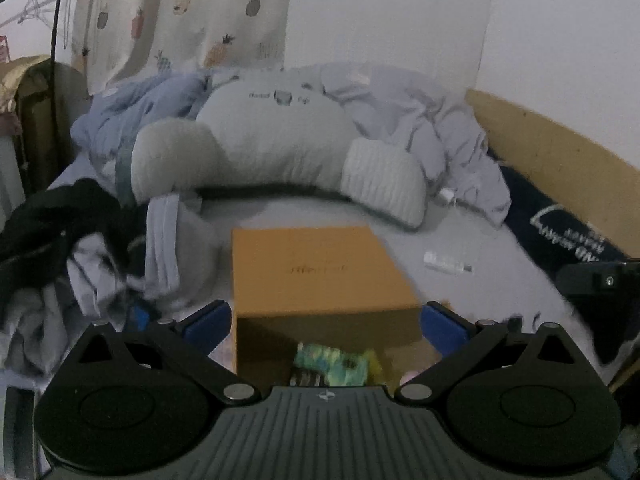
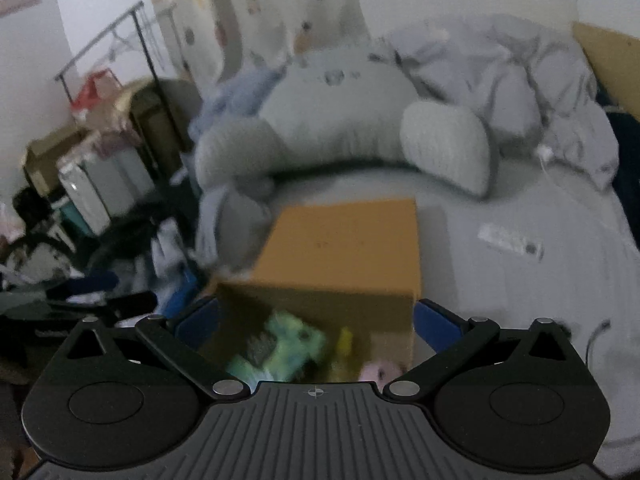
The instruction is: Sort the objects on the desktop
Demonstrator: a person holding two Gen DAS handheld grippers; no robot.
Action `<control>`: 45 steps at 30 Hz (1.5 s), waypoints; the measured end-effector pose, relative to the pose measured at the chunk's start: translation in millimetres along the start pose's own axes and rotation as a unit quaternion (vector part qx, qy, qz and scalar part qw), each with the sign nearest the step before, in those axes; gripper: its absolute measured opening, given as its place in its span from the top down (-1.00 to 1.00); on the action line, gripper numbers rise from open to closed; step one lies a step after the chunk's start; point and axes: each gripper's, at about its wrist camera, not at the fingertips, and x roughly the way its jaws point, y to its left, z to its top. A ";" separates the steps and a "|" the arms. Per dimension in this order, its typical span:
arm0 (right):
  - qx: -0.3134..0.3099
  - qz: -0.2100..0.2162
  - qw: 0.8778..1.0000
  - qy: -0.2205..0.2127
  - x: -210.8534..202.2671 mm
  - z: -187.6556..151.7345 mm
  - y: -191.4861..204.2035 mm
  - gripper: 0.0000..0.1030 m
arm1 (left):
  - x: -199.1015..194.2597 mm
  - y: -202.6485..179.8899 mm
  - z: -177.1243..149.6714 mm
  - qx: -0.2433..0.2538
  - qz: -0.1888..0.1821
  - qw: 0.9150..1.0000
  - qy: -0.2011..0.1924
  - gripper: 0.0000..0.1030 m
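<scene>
Left claw (image 1: 326, 320) released, fingers astride the orange box (image 1: 320, 272) | right claw (image 2: 316, 320) released, likewise astride it | box on the bed (image 1: 480, 240), near the grey pillow (image 1: 276, 140) | greenish packet (image 1: 332, 364) inside | white remote (image 1: 448, 263) right.

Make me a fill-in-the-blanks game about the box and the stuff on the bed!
1. The cardboard box on the bed is colored ____.
2. Behind the box leans a big grey ____ with two stubby arms.
3. The left gripper and the right gripper have fingers padded in the color ____.
4. The small white tube lies on the sheet to the ____ of the box.

Missing words: brown; cushion; blue; right
</scene>
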 end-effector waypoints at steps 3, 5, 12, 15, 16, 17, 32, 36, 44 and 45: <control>-0.012 0.012 0.999 -0.028 -2.9 28.6 3.3 -1.00 | -3.8 5.0 24.2 -0.013 -0.013 1.000 -0.020 -1.00; -0.013 0.018 0.999 -0.038 0.0 46.0 2.2 -1.00 | -3.3 7.5 37.7 -0.018 -0.017 0.999 -0.031 -1.00; -0.020 0.009 0.999 -0.036 42.3 85.1 -11.5 -1.00 | 32.9 14.6 60.8 -0.011 0.000 0.999 -0.034 -1.00; -0.025 0.004 0.999 -0.025 70.0 89.3 -20.8 -1.00 | 57.8 21.2 61.6 -0.018 -0.003 1.000 -0.022 -1.00; -0.024 0.002 1.000 -0.020 79.6 88.9 -23.8 -1.00 | 66.4 24.1 61.0 -0.023 -0.008 1.000 -0.016 -1.00; -0.021 0.001 1.000 -0.014 89.5 88.2 -27.2 -1.00 | 73.6 27.8 60.1 -0.032 -0.013 0.999 -0.009 -1.00; 0.036 0.015 0.994 0.105 233.8 70.4 -99.5 -1.00 | 214.7 75.2 35.1 -0.066 0.037 0.992 0.102 -1.00; 0.055 0.007 0.990 0.126 270.7 66.7 -125.0 -1.00 | 244.6 89.3 33.3 -0.082 0.044 0.988 0.126 -1.00; 0.067 0.002 0.982 0.175 331.7 52.6 -157.0 -1.00 | 300.5 108.6 23.2 -0.111 0.032 0.975 0.191 -1.00; 0.069 -0.001 0.981 0.179 337.5 50.9 -159.3 -1.00 | 306.1 110.7 21.8 -0.117 0.027 0.973 0.198 -1.00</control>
